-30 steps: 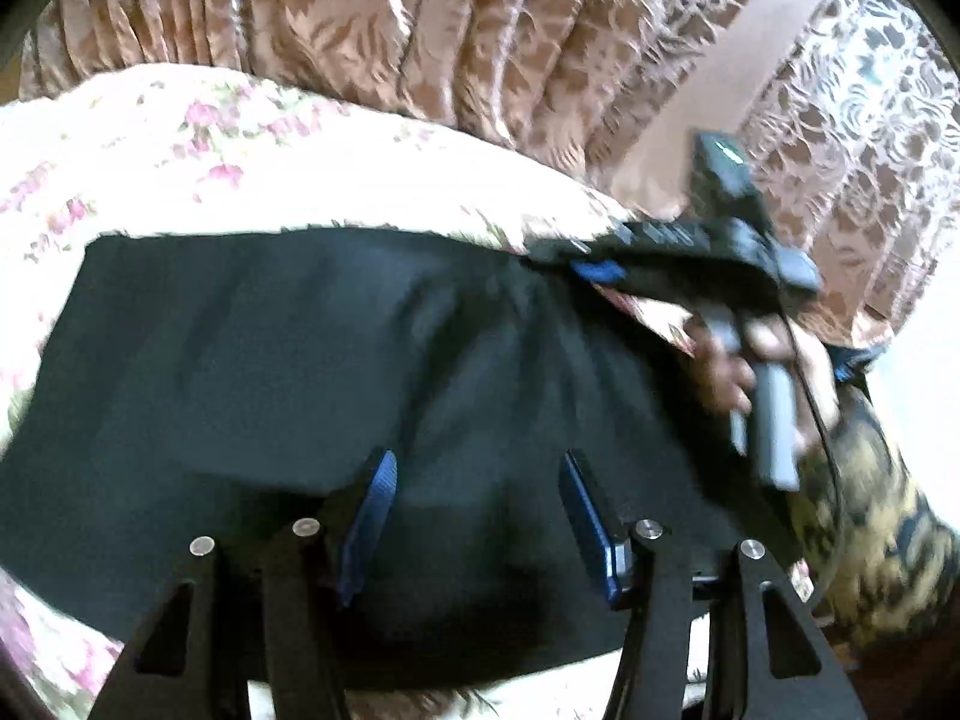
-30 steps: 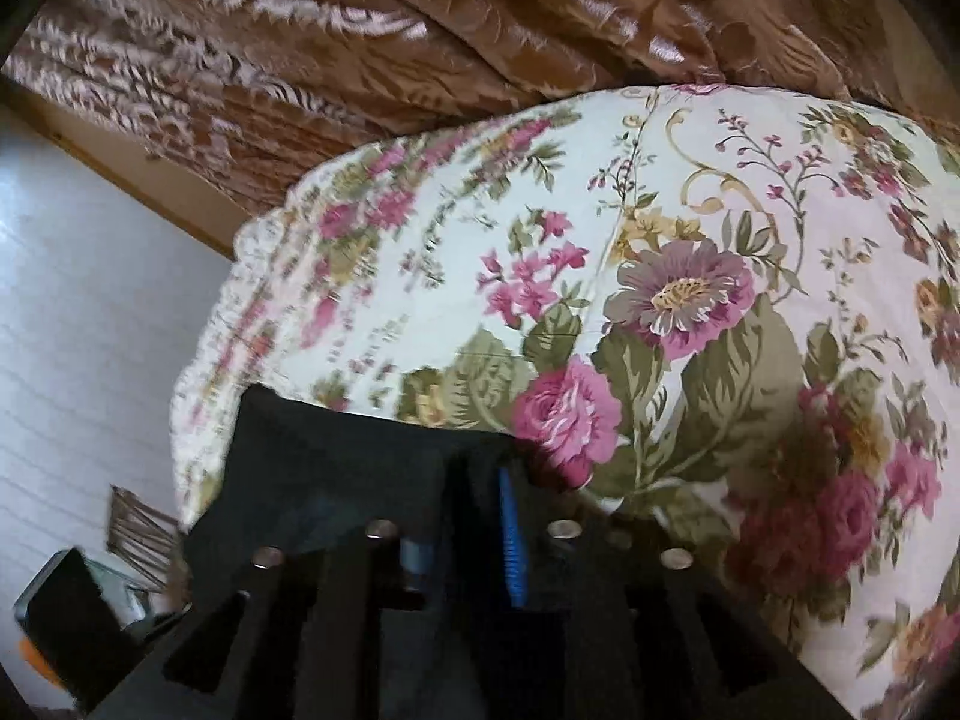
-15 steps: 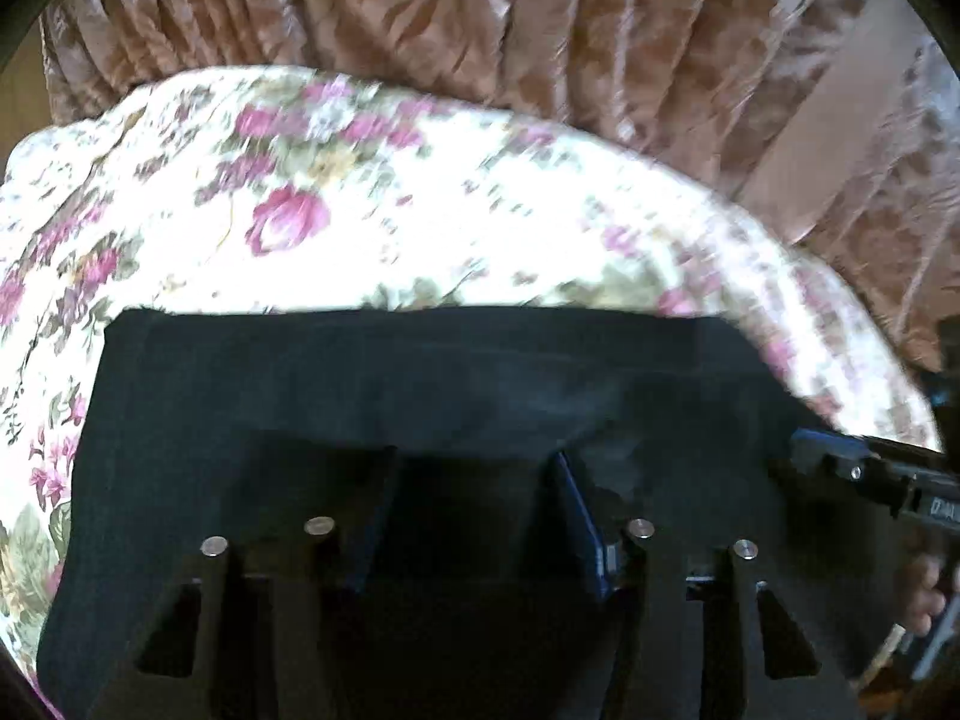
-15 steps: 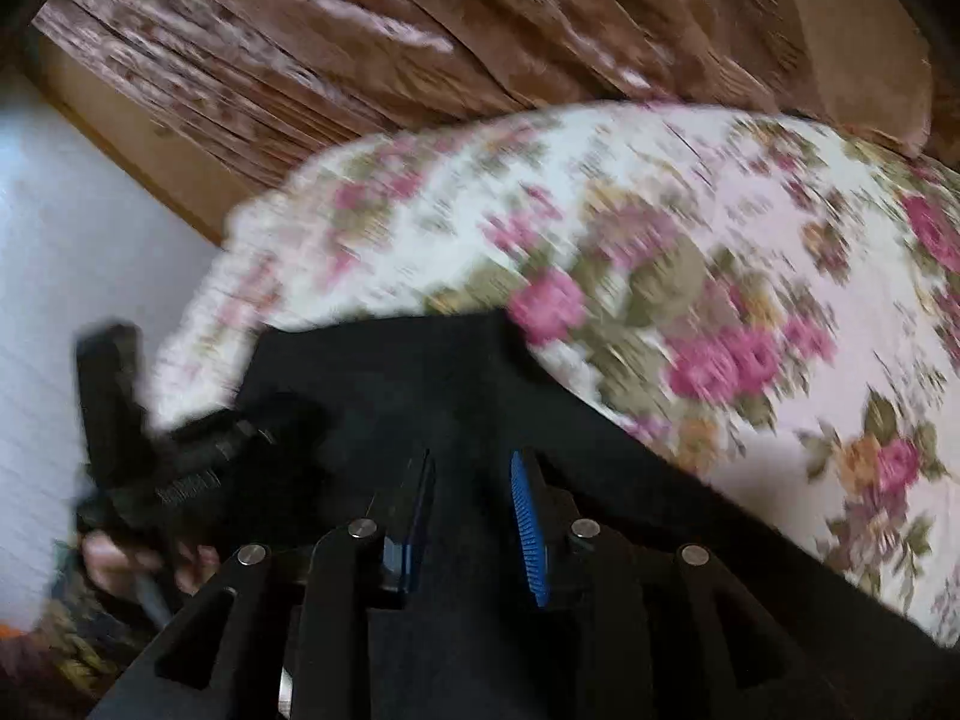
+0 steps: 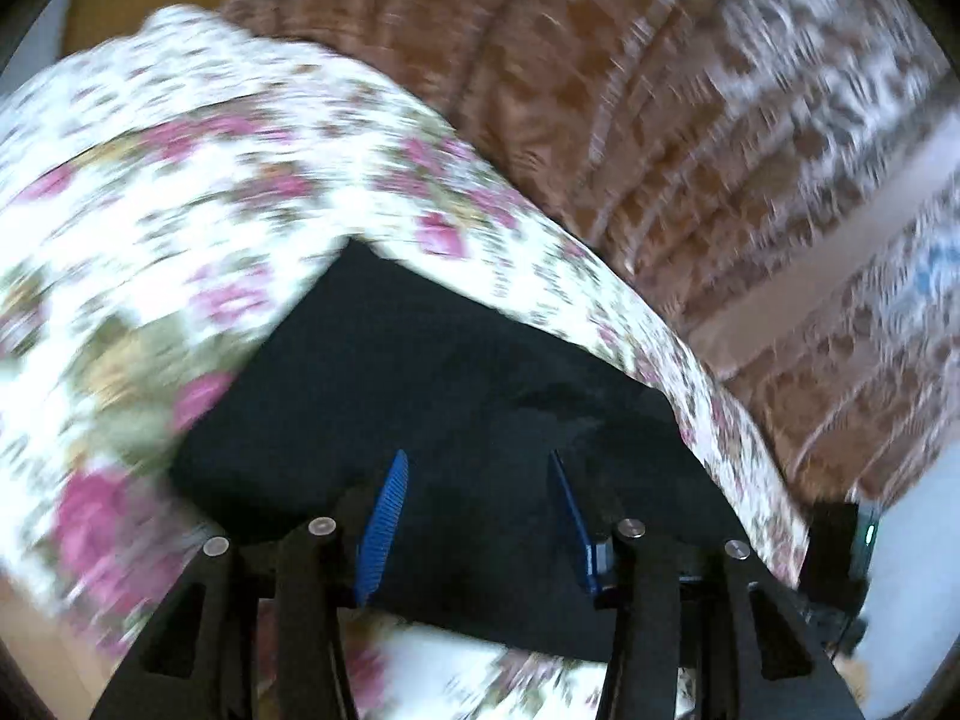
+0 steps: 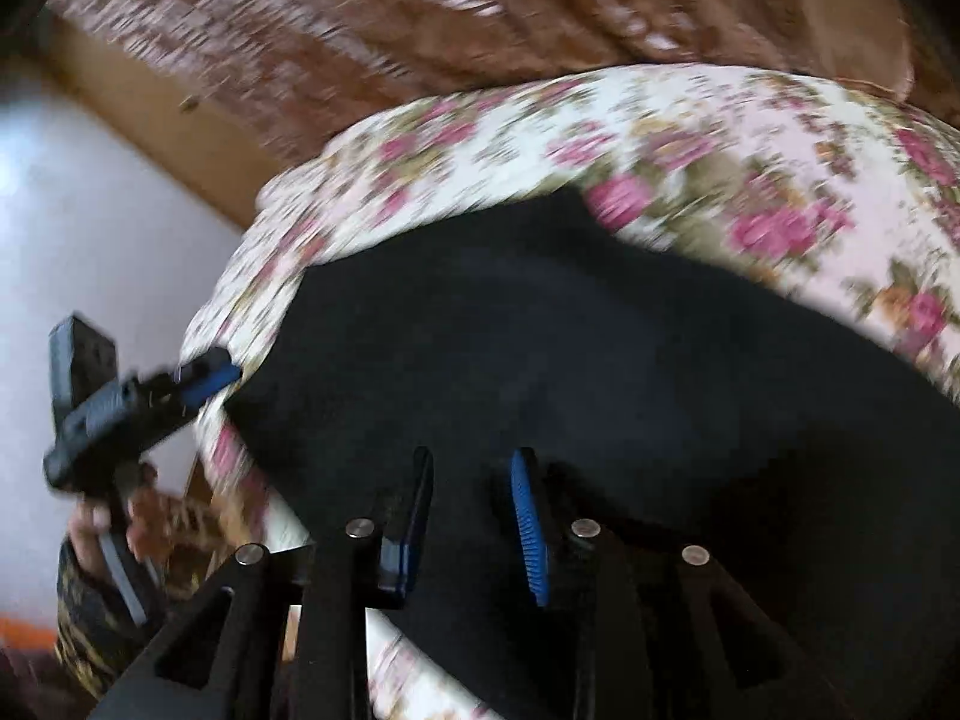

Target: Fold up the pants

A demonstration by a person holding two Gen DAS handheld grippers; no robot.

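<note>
Pants, black smooth fabric (image 5: 456,396), lay flat on the floral-print bedspread (image 5: 180,228), apparently already folded into a compact panel. Left gripper (image 5: 474,516) and right gripper (image 6: 471,522) hovered above, jaws apart, gripping nothing. Remaining: probably one more fold, or smoothing.

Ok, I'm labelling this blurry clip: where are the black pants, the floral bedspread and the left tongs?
black pants (image 5: 456,372), left wrist view, middle of the cloth.
floral bedspread (image 6: 690,114), right wrist view, top surface.
left tongs (image 6: 204,381), right wrist view, blue tips.
</note>
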